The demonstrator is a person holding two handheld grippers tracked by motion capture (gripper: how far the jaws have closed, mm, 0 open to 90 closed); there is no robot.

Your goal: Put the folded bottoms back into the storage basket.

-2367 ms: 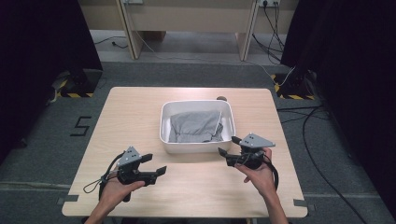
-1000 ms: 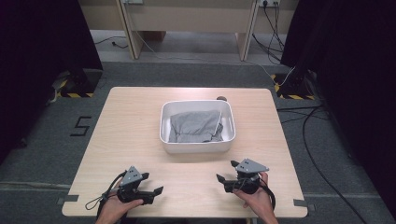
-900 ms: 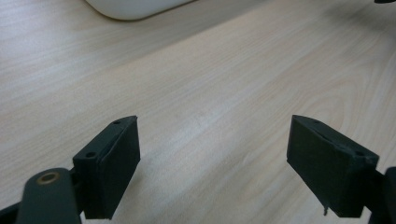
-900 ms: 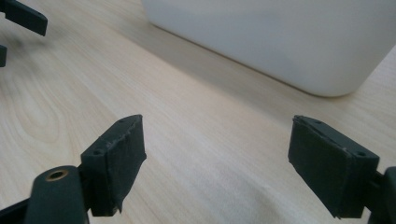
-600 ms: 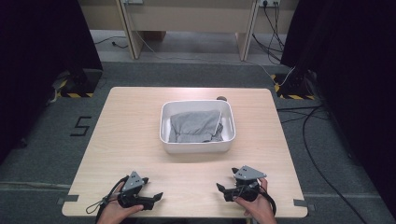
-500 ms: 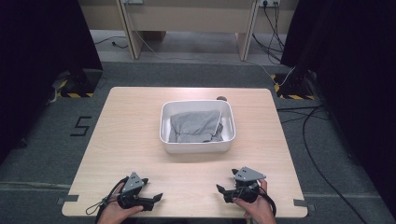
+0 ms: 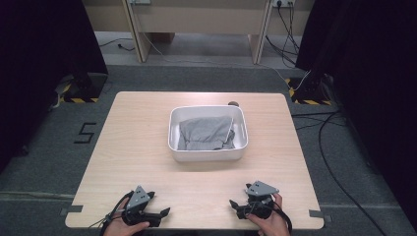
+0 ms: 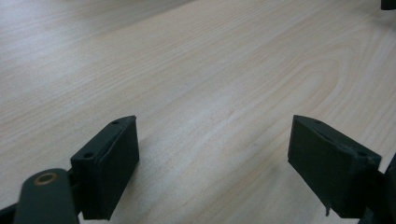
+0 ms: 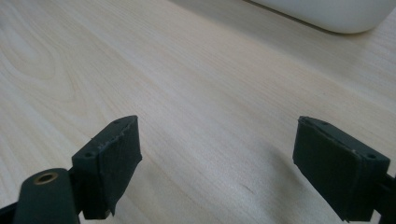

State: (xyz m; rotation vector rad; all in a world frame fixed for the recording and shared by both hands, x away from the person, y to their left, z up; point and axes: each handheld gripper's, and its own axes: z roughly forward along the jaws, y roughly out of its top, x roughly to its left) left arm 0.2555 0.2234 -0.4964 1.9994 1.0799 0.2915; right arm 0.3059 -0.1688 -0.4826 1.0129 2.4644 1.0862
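We see a grey cloth (image 7: 205, 132) lying bunched inside the white tub (image 7: 207, 154) at the middle of the tabletop (image 7: 133, 142). It sits wholly within the rim, with nothing draped over the edge as far as the high view lets us tell; the folds are too small to read.

Both claws rest low at the near edge of the tabletop, well apart from the tub. Our left claw (image 7: 162, 212) has its jaws spread wide, with bare wood between them in the left gripper view (image 8: 212, 154). Our right claw (image 7: 234, 204) is spread just as wide and grips nothing; in the right gripper view (image 9: 215, 156) the tub's wall shows at the top edge (image 9: 336, 14).

We judge the work to be finished or at rest: the cloth is in the tub and both hands are parked. If anything is left, it may be tidying the cloth, but the pictures give no sign of that.
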